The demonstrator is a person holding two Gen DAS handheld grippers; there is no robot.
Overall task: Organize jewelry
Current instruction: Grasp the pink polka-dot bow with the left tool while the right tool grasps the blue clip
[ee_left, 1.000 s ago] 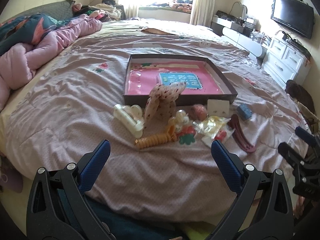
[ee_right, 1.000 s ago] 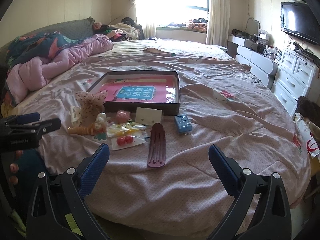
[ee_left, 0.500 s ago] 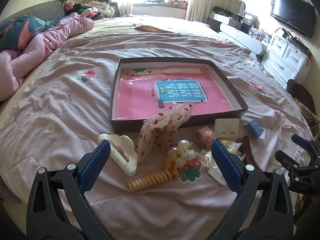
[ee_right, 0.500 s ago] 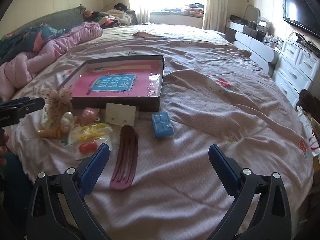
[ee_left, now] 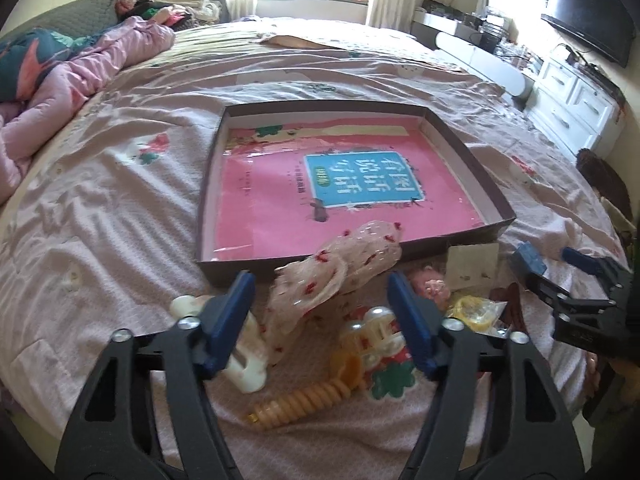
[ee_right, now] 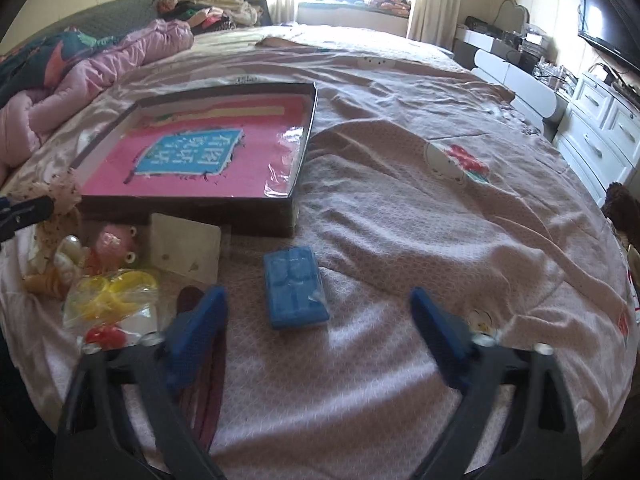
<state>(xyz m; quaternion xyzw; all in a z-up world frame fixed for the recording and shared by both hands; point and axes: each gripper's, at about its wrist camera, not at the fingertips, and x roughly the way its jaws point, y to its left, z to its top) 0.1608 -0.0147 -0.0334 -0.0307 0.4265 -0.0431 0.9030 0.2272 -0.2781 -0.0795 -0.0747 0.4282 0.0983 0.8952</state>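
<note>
Setting: bedroom; pink bedspread (ee_left: 120,216) carries everything, with a rumpled quilt at the left and a TV and white drawers at the right.
Box: open tray (ee_left: 468,148) with a pink printed liner, nothing placed inside yet.
Jewelry: all loose on the bed in front of the tray's near wall — white claw clip (ee_left: 248,352), spotted bow (ee_left: 340,268), pearl clip (ee_left: 372,328), orange coil tie (ee_left: 304,400), pink charm (ee_right: 114,240), earring card (ee_right: 184,248), bagged yellow rings (ee_right: 116,292), maroon clip (ee_right: 208,396), blue case (ee_right: 294,292).
Change: a second ago you stood well back with both tongs wide; you have since brought both in low over the pile, which now fills the near view.
Left tongs (ee_left: 322,324): jaws closing, about half gap, pads astride the bow's lower end and pearl clip; no pad pressing on anything that I can see.
Right tongs (ee_right: 318,340): jaws closing but wide; blue case just ahead of the gap, nothing held.
Pose: both tilted steeply down toward the bed, side by side, left over the pile, right at its right end.
Finding: you appear to be starting the first picks; sorting has not begun.
</note>
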